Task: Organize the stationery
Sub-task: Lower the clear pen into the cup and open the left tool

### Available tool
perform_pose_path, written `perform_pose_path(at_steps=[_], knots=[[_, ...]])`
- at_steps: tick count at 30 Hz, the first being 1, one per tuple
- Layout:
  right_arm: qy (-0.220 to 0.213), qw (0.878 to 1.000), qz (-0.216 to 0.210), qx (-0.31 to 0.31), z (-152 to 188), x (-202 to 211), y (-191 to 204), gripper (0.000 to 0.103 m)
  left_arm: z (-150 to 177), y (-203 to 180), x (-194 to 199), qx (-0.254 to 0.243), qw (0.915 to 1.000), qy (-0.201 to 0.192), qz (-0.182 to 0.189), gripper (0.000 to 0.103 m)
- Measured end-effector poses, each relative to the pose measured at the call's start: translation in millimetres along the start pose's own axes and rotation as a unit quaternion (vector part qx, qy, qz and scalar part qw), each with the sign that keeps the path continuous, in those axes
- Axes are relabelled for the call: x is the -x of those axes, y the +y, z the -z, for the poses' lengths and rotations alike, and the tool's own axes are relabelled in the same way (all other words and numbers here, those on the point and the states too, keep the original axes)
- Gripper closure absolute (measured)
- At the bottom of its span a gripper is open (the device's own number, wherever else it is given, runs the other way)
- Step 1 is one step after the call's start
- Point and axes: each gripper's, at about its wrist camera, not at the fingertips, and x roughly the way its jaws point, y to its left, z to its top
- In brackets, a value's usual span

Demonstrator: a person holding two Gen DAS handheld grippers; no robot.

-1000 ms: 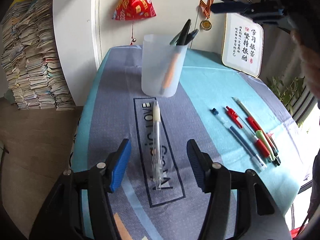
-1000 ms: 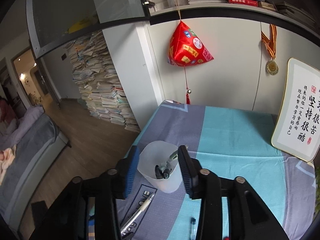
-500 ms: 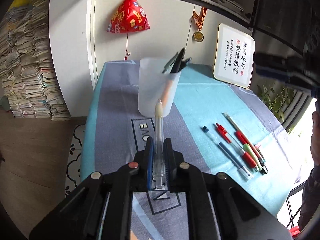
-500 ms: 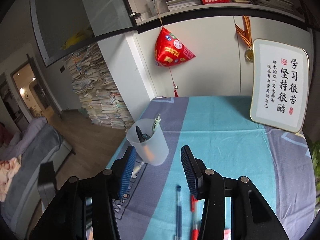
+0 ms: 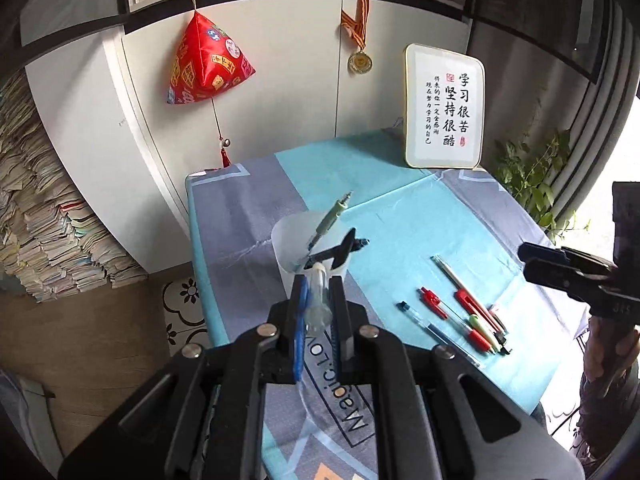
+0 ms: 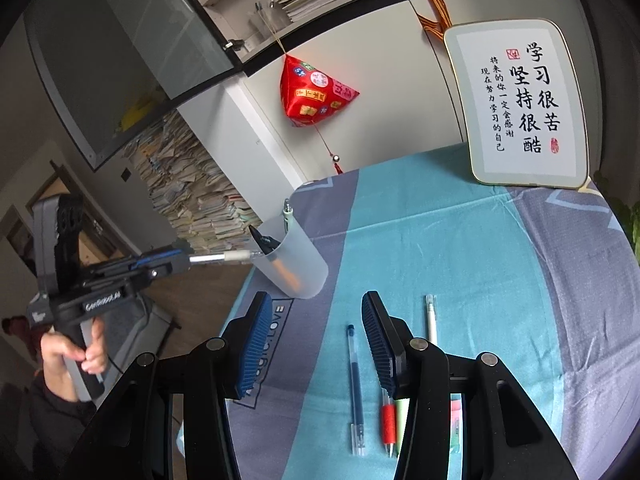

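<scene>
My left gripper (image 5: 318, 294) is shut on a clear pen with a white cap (image 5: 318, 276), held up off the table. The cap end sits at the rim of the translucent cup (image 5: 286, 252), which holds several pens. In the right wrist view the same gripper (image 6: 176, 266) holds the clear pen (image 6: 224, 257) level, its end at the cup (image 6: 298, 268). My right gripper (image 6: 316, 300) is open and empty above the cloth, and it also shows as the right gripper (image 5: 560, 264) at the edge of the left wrist view. A blue pen (image 6: 356, 368) lies on the table below it, beside a white pen (image 6: 431, 320).
A row of loose pens, red pen (image 5: 434, 303) and green pen (image 5: 486, 330) among them, lies on the teal and grey tablecloth (image 5: 400, 208). A framed calligraphy board (image 6: 520, 108) leans at the back. Book stacks (image 5: 48, 220) fill the floor at the left, and a plant (image 5: 528, 176) stands at the right.
The left gripper shut on the clear pen and lifted it from the cloth to the cup's rim. The right gripper moved away from the cup to above the row of pens.
</scene>
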Motion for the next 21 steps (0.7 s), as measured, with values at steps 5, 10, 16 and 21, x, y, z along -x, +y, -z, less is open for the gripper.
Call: perform_pose_path(at_steps=[5, 10, 16, 21], knots=[[-0.011, 1.000, -0.009, -0.025, 3.4, 8.7, -11.8, 0.056, -26.6, 6.8, -16.1, 0.003, 0.9996, 0.008, -0.027, 0.093], [0.004, 1.000, 0.016, -0.020, 10.9, 7.1, -19.0, 0.033, -24.2, 13.5, -20.8, 0.041, 0.9977, 0.004, -0.054, 0.047], [0.016, 0.994, 0.104, 0.027, 30.5, 6.4, -32.7, 0.028, 14.0, -2.8, 7.1, 0.052, 0.9946, -0.058, -0.068, 0.026], [0.072, 0.988, 0.131, 0.030, 51.6, -5.7, -55.3, 0.028, 56.2, -38.8, 8.8, 0.031, 0.9914, -0.088, -0.091, 0.020]])
